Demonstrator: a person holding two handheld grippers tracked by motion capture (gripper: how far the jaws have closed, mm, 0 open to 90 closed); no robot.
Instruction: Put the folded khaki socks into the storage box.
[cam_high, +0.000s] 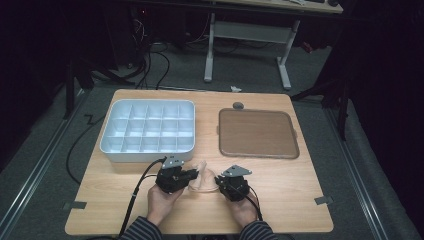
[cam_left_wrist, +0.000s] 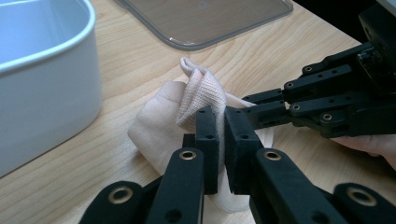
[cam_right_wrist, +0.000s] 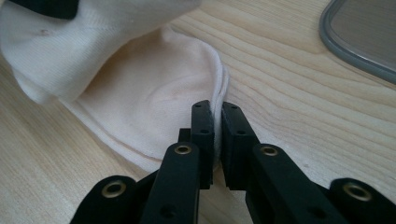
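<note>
Sock (cam_high: 202, 179) looks soft and light, so my left gripper (cam_left_wrist: 220, 123) and right gripper (cam_right_wrist: 217, 122) pinch its edges, each clamped on thin cloth.

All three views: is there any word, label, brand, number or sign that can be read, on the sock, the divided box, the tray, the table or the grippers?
None: no readable text in any view.
Sock: plain cream knit, no print.
White divided box: no label.
Brown tray: no marking.
Left gripper and right gripper: bare black fingers with screw holes, no lettering.
Table: grey tape pieces at its edges, blank.
</note>
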